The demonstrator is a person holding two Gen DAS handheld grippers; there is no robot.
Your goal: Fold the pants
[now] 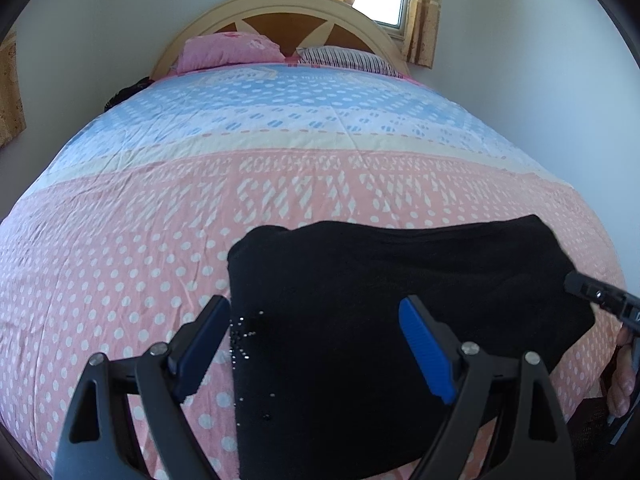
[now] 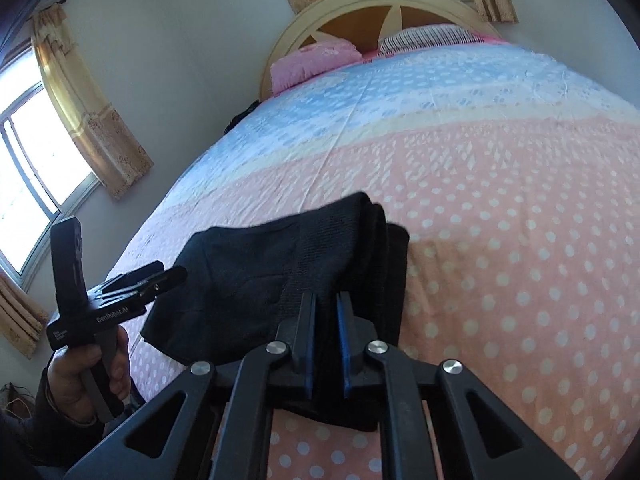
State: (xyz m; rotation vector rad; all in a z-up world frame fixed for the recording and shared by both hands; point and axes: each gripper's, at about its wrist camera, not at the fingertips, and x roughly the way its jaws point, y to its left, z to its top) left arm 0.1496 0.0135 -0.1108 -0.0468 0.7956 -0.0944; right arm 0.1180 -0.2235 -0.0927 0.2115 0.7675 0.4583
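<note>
Black pants (image 1: 380, 300), folded into a thick bundle, lie on the pink dotted bedsheet (image 1: 120, 260) near the bed's front edge. My left gripper (image 1: 316, 320) hovers open over the bundle's left part, one finger past its left edge and the other above the cloth, with small beads glinting between them. In the right wrist view the pants (image 2: 248, 272) stretch away to the left, and my right gripper (image 2: 326, 308) is shut on a fold of their near right end. The left gripper (image 2: 168, 272) shows at the left in a person's hand (image 2: 76, 376).
A pink pillow (image 1: 228, 50) and a striped pillow (image 1: 344, 58) lean against the arched wooden headboard (image 1: 288, 4) at the far end. A dark bundle (image 1: 124, 94) sits at the bed's far left side. Curtained windows (image 2: 36, 168) line the walls.
</note>
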